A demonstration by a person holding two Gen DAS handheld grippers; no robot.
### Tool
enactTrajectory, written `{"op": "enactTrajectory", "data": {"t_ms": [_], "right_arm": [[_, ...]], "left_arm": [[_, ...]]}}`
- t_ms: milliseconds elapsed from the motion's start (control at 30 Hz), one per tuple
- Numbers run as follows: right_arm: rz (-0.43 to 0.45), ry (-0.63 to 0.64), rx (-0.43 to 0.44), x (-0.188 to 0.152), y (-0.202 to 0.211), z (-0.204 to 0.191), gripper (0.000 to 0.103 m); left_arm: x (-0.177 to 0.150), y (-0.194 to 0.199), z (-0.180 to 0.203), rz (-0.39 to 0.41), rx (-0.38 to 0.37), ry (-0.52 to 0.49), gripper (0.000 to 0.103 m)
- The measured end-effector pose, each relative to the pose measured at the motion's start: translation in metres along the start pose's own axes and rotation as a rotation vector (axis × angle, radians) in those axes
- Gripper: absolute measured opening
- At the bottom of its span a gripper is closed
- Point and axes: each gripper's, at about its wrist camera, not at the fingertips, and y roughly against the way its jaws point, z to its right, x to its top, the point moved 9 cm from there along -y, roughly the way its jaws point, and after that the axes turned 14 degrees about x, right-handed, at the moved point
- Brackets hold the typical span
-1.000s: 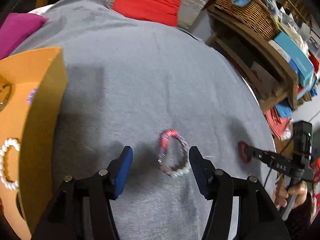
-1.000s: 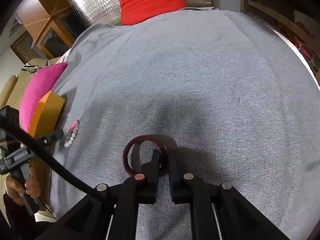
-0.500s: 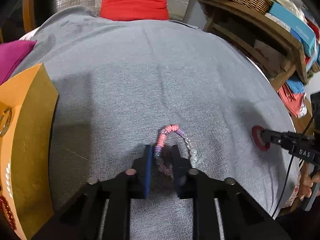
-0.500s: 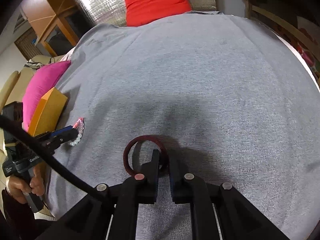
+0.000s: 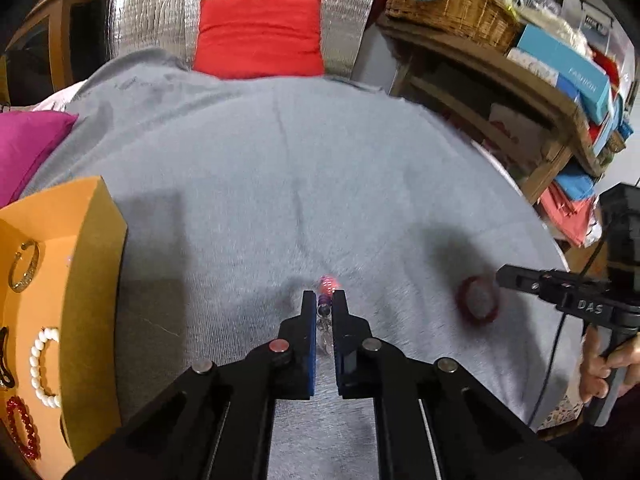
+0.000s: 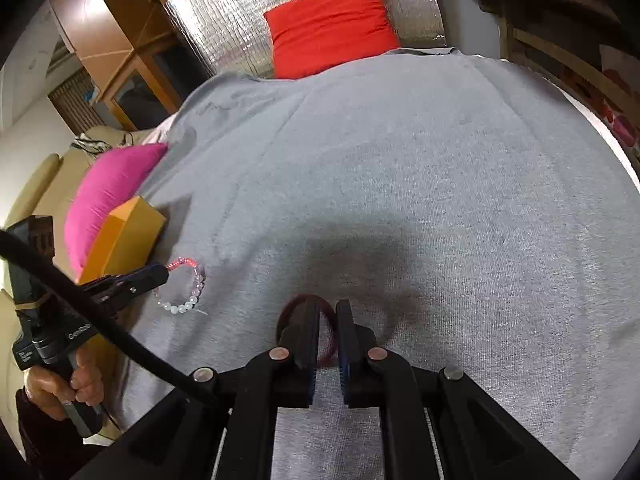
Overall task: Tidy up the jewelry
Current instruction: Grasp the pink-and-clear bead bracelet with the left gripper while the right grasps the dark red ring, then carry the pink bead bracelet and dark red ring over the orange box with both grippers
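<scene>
A beaded bracelet of pink, purple and pearly beads is pinched in my left gripper, whose jaws are closing the last bit onto it. From the right wrist view the beaded bracelet dangles as a loop from the left gripper, low over the grey cloth. My right gripper is shut on a dark red ring bracelet, which lies close to the cloth. In the left view the red bracelet sits blurred at the tip of the right gripper.
An open orange box stands at the left edge, holding a gold bangle, a pearl bracelet and a red bead bracelet. A pink cushion lies beside it, a red cushion at the back. Cluttered wooden shelves stand to the right.
The left gripper shut on the beaded bracelet and raised it off the cloth, swinging toward the box side. The right gripper kept its hold on the red bracelet, almost still.
</scene>
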Motion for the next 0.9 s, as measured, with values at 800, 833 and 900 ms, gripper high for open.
{"op": "enactTrajectory", "data": {"t_ms": [800, 833, 900], "right_arm": [[-0.066, 0.008, -0.082, -0.009, -0.012, 0.013, 0.031], [-0.077, 0.018, -0.090, -0.011, -0.017, 0.014, 0.030], [-0.081, 0.057, -0.115, -0.014, -0.023, 0.012, 0.023]], "left_arm": [[0.007, 0.016, -0.009, 0.031, -0.040, 0.041, 0.007], [0.007, 0.016, -0.010, 0.032, -0.041, 0.043, 0.007], [0.008, 0.017, -0.011, 0.034, -0.045, 0.047, 0.007]]}}
